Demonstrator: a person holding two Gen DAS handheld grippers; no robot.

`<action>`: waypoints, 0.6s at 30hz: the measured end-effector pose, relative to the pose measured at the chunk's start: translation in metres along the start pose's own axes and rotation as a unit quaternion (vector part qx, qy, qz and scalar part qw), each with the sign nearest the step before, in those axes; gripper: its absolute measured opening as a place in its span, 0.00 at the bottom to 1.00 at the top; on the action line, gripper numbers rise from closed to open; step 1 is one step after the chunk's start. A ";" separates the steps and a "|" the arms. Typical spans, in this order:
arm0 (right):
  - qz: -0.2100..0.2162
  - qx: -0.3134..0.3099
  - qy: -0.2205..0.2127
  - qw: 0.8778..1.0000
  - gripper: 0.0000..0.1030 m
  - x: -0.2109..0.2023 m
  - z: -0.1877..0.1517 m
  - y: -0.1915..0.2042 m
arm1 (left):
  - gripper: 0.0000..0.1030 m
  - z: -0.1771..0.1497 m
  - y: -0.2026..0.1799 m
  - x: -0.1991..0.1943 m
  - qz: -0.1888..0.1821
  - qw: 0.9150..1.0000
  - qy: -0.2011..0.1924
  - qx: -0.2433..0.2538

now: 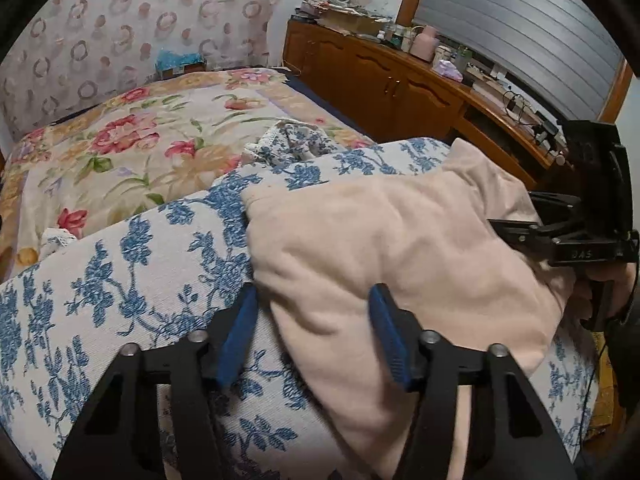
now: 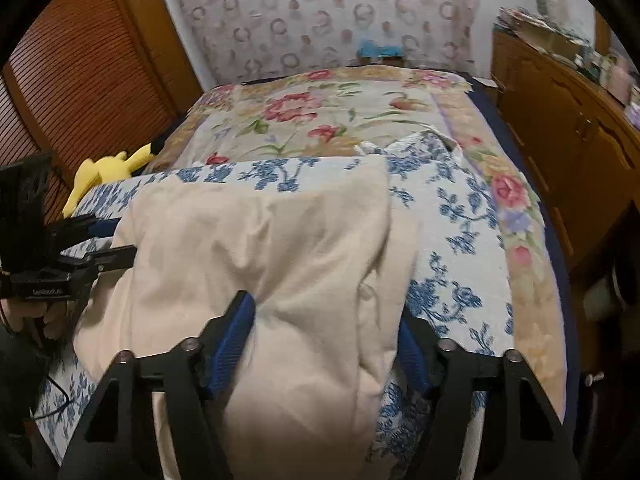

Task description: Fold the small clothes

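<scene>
A pale pink garment (image 1: 400, 232) (image 2: 260, 240) lies rumpled on a white cloth with blue flowers (image 1: 120, 280) (image 2: 452, 240) spread over the bed. In the left wrist view my left gripper (image 1: 312, 320) is open over the garment's near left corner. One blue pad (image 1: 236, 332) rests on the flowered cloth, clear of the pink edge; the other sits on the pink fabric. In the right wrist view my right gripper (image 2: 326, 332) has a thick bunched fold of the garment filling the gap between its pads. The same gripper (image 1: 512, 216) shows at the garment's right edge, and the left gripper (image 2: 116, 240) at its left edge.
The bed's red-flowered cover (image 1: 120, 140) stretches beyond to a patterned curtain. A crumpled blue-flowered piece (image 1: 292, 140) lies past the garment. A wooden cabinet (image 1: 380, 80) with clutter on top runs along the right. A yellow plush toy (image 2: 104, 172) lies by the louvred door (image 2: 80, 60).
</scene>
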State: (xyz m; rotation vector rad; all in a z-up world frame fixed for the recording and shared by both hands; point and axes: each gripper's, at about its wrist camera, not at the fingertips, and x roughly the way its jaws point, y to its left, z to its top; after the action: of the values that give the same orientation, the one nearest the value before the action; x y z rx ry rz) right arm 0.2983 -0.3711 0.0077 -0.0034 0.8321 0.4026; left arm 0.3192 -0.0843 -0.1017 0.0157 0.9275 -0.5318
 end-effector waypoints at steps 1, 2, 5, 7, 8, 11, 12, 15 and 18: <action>0.002 -0.003 0.001 1.000 0.54 0.003 0.000 0.001 | 0.46 0.001 0.000 0.001 -0.009 1.000 0.002 -0.003; 0.006 -0.007 0.002 1.000 0.52 0.005 0.000 0.002 | 0.41 0.002 0.001 0.001 -0.013 1.000 0.003 -0.005; 0.015 -0.021 0.004 1.000 0.33 0.010 0.001 0.003 | 0.21 0.003 0.001 0.001 -0.027 1.000 0.002 -0.008; 0.023 -0.027 -0.004 0.999 0.22 0.009 0.000 0.003 | 0.16 0.002 -0.001 -0.004 -0.038 0.999 -0.004 -0.006; 0.022 -0.035 -0.011 0.999 0.21 0.007 -0.001 0.004 | 0.15 0.001 -0.002 -0.008 -0.040 0.999 -0.008 -0.004; 0.017 -0.052 -0.037 0.998 0.18 -0.004 -0.003 0.007 | 0.14 0.001 -0.003 -0.023 -0.047 0.999 -0.027 -0.006; 0.016 -0.057 -0.048 0.997 0.18 -0.009 -0.002 0.010 | 0.14 0.001 -0.003 -0.028 -0.048 0.998 -0.034 -0.006; 0.018 -0.074 -0.078 0.994 0.17 -0.023 0.001 0.018 | 0.14 -0.001 -0.004 -0.052 -0.045 0.997 -0.063 -0.007; 0.023 -0.097 -0.103 0.990 0.17 -0.033 0.005 0.032 | 0.14 -0.008 0.003 -0.083 -0.035 0.995 -0.097 -0.015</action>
State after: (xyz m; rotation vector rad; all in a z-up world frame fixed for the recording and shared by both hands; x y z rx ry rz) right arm 0.2709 -0.3520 0.0395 -0.1221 0.5886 0.5181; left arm 0.2742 -0.0442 -0.0441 -0.0956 0.7476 -0.5737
